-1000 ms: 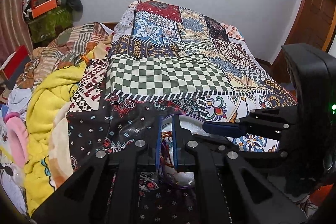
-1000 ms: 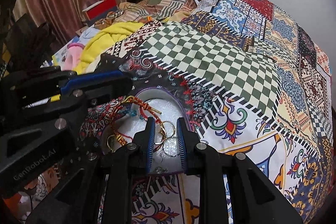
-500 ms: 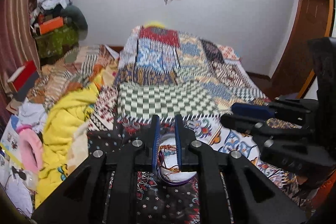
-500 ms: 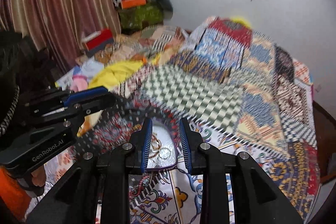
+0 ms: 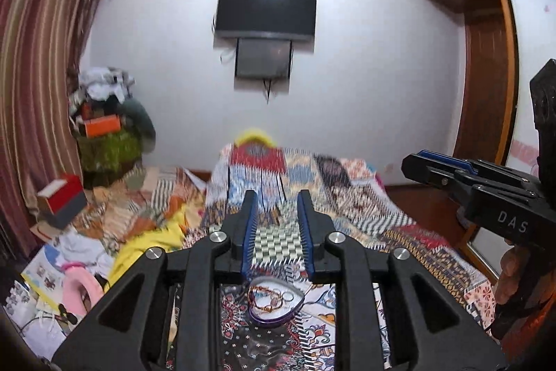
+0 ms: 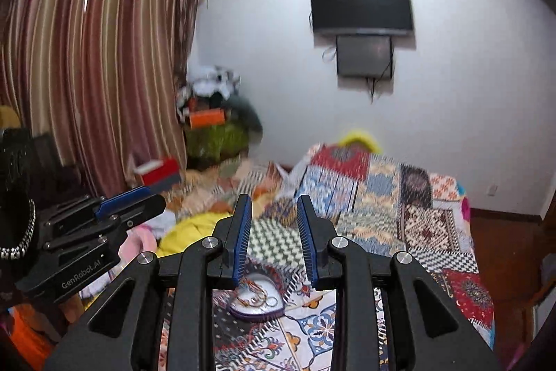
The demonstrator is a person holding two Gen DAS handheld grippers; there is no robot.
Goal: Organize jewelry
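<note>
Two grippers hang above the bed (image 5: 399, 225), both empty: left gripper (image 5: 277, 214) and right gripper (image 6: 272, 218) with fingers parted. Below them, a heart-shaped dish (image 5: 276, 303) on the quilt holds bracelets (image 5: 266, 296) and rings (image 6: 271, 301).

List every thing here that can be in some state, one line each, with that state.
left gripper: open, empty, raised above the bed
right gripper: open, empty, raised above the bed
heart-shaped box: lid off, resting on the bedspread
jewelry: lying inside the box
wall TV: screen dark
curtain: drawn
</note>
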